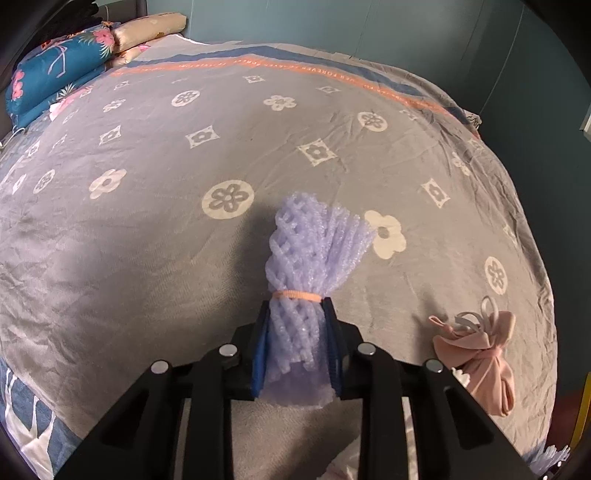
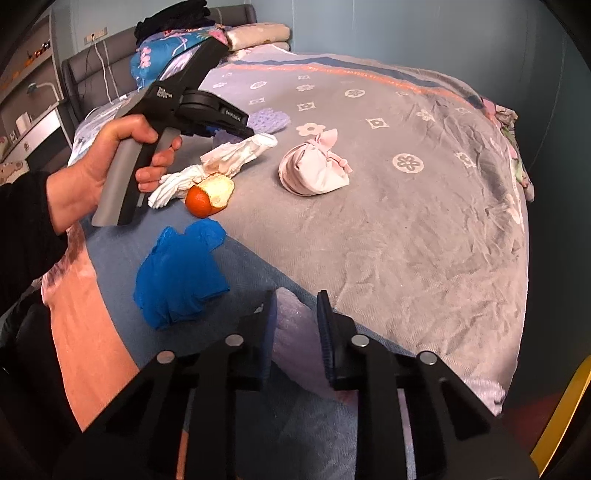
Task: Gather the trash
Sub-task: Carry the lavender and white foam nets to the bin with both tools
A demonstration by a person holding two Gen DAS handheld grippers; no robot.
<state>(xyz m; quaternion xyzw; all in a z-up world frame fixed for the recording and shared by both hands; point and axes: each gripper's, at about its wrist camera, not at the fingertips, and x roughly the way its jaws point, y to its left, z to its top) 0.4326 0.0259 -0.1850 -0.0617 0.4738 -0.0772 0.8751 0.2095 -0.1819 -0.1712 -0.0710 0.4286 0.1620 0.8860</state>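
Note:
My left gripper (image 1: pixel 297 308) is shut on a lilac foam fruit net (image 1: pixel 314 251) bound with a peach band, held above the grey bedspread (image 1: pixel 147 221). In the right wrist view the left gripper (image 2: pixel 236 127) is held in a hand, with the net (image 2: pixel 267 119) poking out beyond it. My right gripper (image 2: pixel 297 299) stands open over a second piece of lilac foam (image 2: pixel 295 332) at the bed's near edge. Also on the bed lie a crumpled blue glove (image 2: pixel 181 273), an orange peel (image 2: pixel 208 195), white tissue (image 2: pixel 221 158) and a tied pink-white bundle (image 2: pixel 314 170).
The pink bundle also shows in the left wrist view (image 1: pixel 476 350) at lower right. Folded floral quilts and pillows (image 2: pixel 173 48) sit at the headboard. A teal wall (image 2: pixel 406 26) runs behind the bed. A yellow object (image 2: pixel 565 410) stands at lower right. Shelves (image 2: pixel 26 74) are at far left.

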